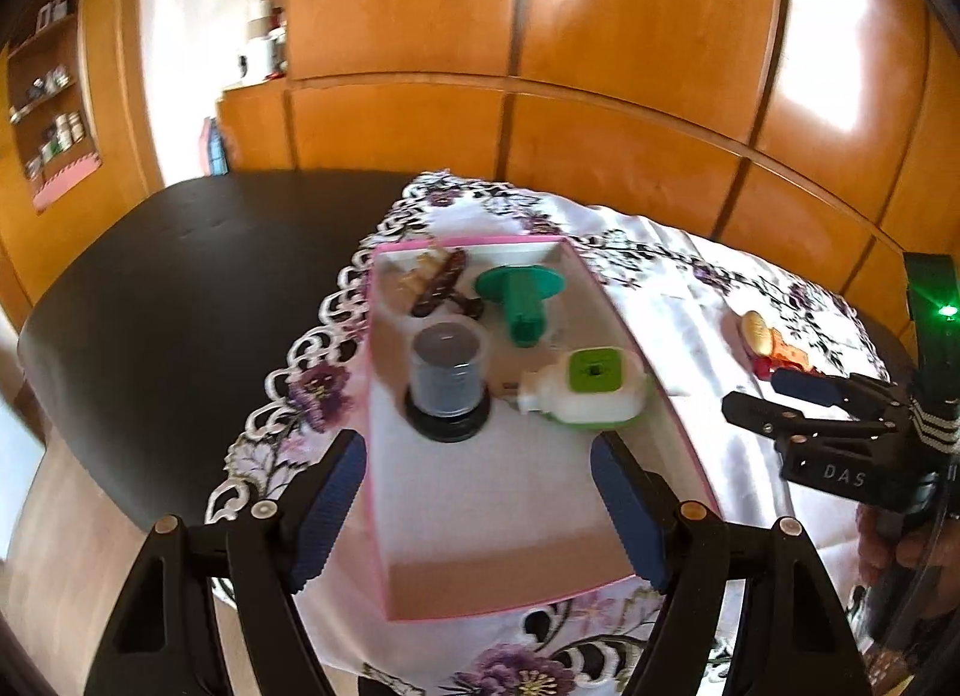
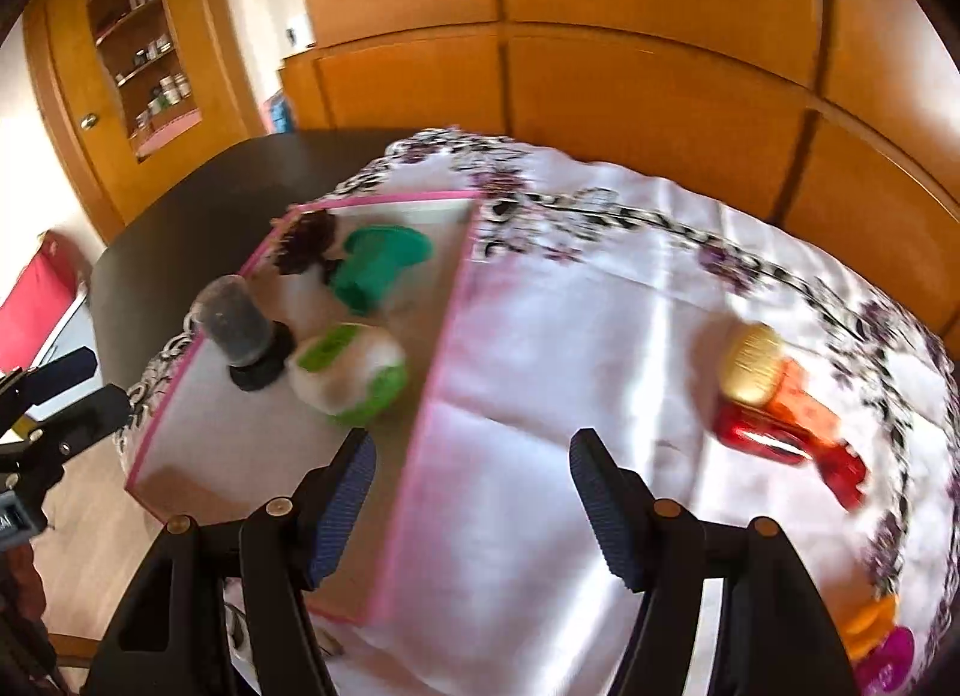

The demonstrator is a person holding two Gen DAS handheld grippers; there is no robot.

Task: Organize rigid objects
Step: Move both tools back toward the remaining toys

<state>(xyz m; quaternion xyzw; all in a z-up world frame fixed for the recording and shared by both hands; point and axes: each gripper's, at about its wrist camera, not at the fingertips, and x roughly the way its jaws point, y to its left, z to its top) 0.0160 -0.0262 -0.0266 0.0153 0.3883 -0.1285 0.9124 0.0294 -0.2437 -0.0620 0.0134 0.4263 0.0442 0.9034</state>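
Observation:
A shallow pink-rimmed box (image 1: 384,516) lies on a flower-embroidered white cloth. In it are a clear jar on a black lid (image 1: 447,378), a white bottle with a green cap (image 1: 585,396), a green funnel-shaped piece (image 1: 519,300) and brown hair clips (image 1: 441,282). My left gripper (image 1: 480,510) hangs open above the box's near end, with nothing between its fingers. My right gripper (image 2: 474,507) is open too and straddles the box's right wall (image 2: 444,348) from above without touching it. A yellow, orange and red cluster of small items (image 2: 780,408) lies on the cloth to its right.
Orange and magenta pieces (image 2: 876,630) sit at the cloth's near right edge. The dark tabletop (image 1: 180,288) extends left of the cloth. Wooden cabinet doors (image 1: 600,36) stand behind the table. The right gripper (image 1: 753,393) shows in the left wrist view near the red cluster (image 1: 774,345).

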